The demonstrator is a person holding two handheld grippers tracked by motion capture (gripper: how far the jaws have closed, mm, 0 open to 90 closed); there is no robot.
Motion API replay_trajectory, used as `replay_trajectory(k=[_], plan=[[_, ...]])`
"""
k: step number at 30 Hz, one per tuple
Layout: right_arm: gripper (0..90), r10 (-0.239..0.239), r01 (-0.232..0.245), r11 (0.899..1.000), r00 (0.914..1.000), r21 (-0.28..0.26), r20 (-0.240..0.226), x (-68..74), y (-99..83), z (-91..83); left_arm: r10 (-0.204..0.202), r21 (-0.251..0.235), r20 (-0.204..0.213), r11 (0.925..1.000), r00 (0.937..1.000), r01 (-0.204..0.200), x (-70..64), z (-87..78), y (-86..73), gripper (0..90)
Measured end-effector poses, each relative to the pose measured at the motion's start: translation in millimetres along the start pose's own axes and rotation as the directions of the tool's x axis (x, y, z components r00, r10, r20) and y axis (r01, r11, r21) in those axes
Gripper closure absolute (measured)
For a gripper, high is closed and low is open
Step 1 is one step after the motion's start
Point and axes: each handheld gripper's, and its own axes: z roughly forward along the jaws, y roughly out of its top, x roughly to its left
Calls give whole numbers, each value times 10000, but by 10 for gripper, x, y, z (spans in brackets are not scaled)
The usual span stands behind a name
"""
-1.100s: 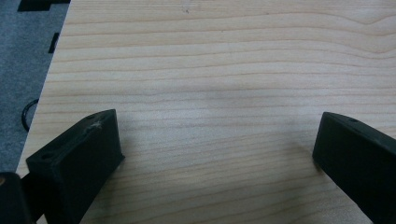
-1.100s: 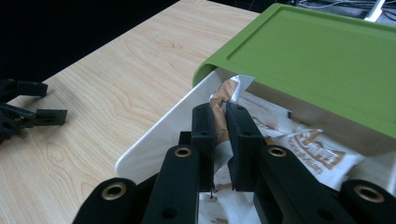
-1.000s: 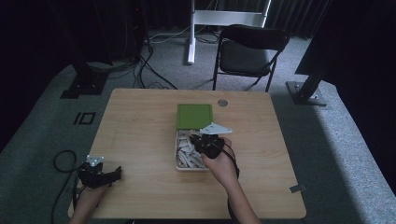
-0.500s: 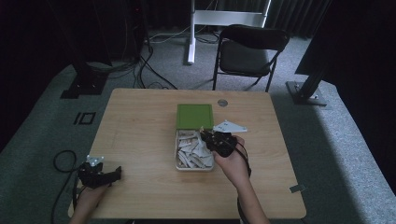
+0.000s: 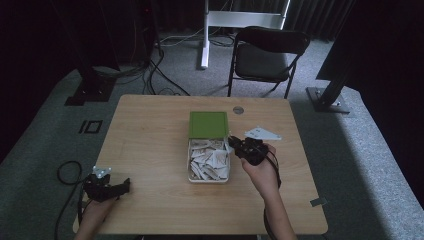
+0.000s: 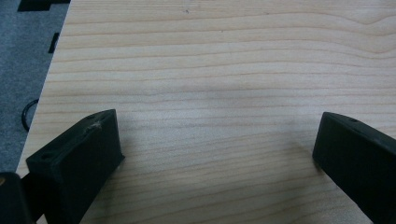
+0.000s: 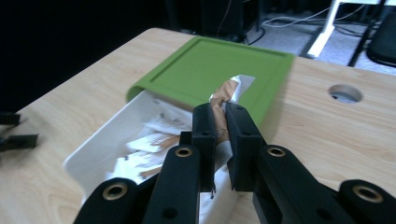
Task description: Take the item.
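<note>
A white box (image 5: 191, 167) (image 7: 100, 149) holding several paper packets stands mid-table, its green lid (image 5: 208, 124) (image 7: 210, 70) slid back over the far end. My right gripper (image 5: 233, 144) (image 7: 220, 112) hovers at the box's right rim, shut on a brown-and-white packet (image 7: 229, 92) that sticks up between its jaws. My left gripper (image 5: 120, 185) (image 6: 215, 140) rests at the table's front left corner, open, with only bare wood between its jaws.
A round cable hole (image 5: 238, 110) (image 7: 344, 93) lies behind the lid. A black folding chair (image 5: 267, 52) stands beyond the table's far edge. Stand bases (image 5: 327, 97) and cables sit on the grey carpet around the table.
My right gripper has drawn back to the right, from over the packets to the box's right rim, with a packet held. The left gripper has stayed put.
</note>
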Motion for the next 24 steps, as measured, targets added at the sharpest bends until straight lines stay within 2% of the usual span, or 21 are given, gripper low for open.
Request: replay_trajectory(k=[10,24], plan=[[835,222,-212,9997,9969,-138,749,-307,-83,-79,-13,-18,-2,10000,10000,13,-1,1,-1,15],[837,966,-946,9953,9821,-198,1619,-753,-393,-32,-4,-6,1,10000,10000,4,-1,0,-1,15]])
